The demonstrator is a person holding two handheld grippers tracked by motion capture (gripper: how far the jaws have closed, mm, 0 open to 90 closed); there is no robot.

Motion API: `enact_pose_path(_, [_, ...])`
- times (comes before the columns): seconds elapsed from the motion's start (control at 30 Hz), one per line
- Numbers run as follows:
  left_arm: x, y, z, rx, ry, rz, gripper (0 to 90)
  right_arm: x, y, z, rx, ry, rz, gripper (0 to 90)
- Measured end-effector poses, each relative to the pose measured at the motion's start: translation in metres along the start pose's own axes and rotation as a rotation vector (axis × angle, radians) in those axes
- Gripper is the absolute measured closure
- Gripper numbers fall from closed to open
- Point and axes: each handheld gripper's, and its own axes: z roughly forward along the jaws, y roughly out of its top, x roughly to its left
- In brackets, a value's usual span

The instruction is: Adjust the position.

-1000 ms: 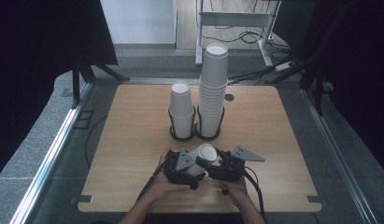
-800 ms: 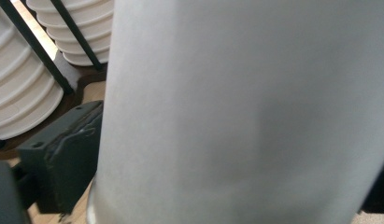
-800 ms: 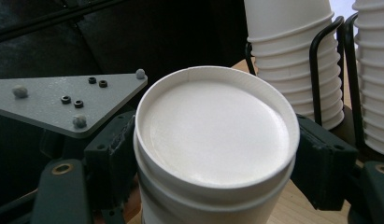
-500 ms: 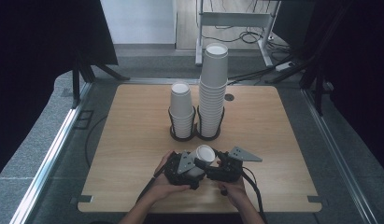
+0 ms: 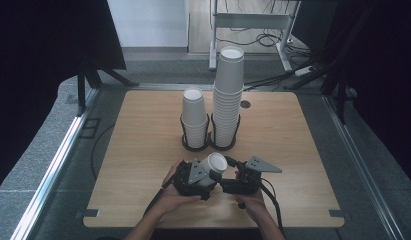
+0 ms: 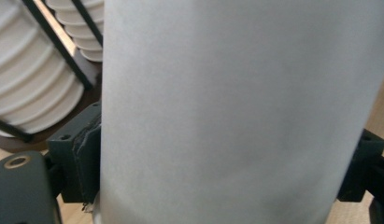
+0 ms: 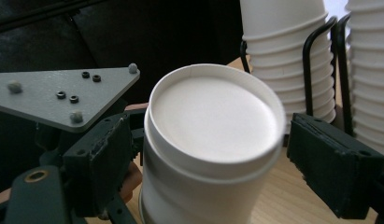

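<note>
A white paper cup [image 5: 213,164] hangs tilted just above the table's near edge, between both hands. My left gripper [image 5: 207,175] is shut on it. Its jaws have just been closing, and in the left gripper view both pads [image 6: 84,154] press on the cup's wall [image 6: 236,107]. My right gripper [image 5: 226,169] is open, its jaws having just been opening. In the right gripper view the cup's round end [image 7: 213,116] stands between them, with a gap before the right fingertip [image 7: 332,163].
A short cup stack [image 5: 194,117] and a tall cup stack [image 5: 228,95] stand in a black wire holder [image 5: 209,144] at mid-table. The wooden table [image 5: 138,150] has bare room on both sides. The left gripper's grey plate [image 7: 63,100] is close by.
Both hands have stayed in place. The cup has shifted a little toward the left gripper, and the right jaws stand wider around it.
</note>
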Motion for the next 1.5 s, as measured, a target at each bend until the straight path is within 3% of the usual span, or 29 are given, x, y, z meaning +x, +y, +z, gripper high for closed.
enact_pose_path(0.13, [0.003,0.003,-0.001,0.015,0.02,0.032,11.9,0.0,0.008,-0.008,-0.005,0.002,-0.028,14.5])
enact_pose_path(0.23, [0.005,0.004,-0.001,0.031,0.029,0.066,11.8,0.001,0.017,-0.015,0.027,-0.007,-0.098,15.3])
enact_pose_path(0.3, [0.006,0.005,0.001,0.042,0.033,0.082,11.8,-0.001,0.026,-0.02,0.068,0.005,-0.155,16.7])
enact_pose_path(0.37, [0.007,0.004,0.003,0.051,0.036,0.094,11.8,-0.002,0.035,-0.026,0.141,-0.005,-0.26,18.0])
enact_pose_path(0.43, [0.006,0.005,0.005,0.062,0.047,0.113,11.8,-0.006,0.043,-0.028,0.21,-0.013,-0.304,18.2])
enact_pose_path(0.63, [0.005,0.013,0.004,0.068,0.065,0.154,11.8,-0.018,0.067,-0.021,0.433,0.02,-0.345,16.9])
enact_pose_path(0.73, [0.007,0.016,0.002,0.077,0.07,0.165,11.8,-0.017,0.072,-0.013,0.525,0.058,-0.37,16.0])
enact_pose_path(0.93, [0.006,0.02,0.003,0.096,0.096,0.218,11.8,-0.014,0.081,0.008,0.713,0.084,-0.436,14.2])
enact_pose_path(1.5, [-0.003,0.023,0.011,0.14,0.11,0.319,11.8,-0.006,0.089,0.052,1.011,0.138,-0.521,14.3])
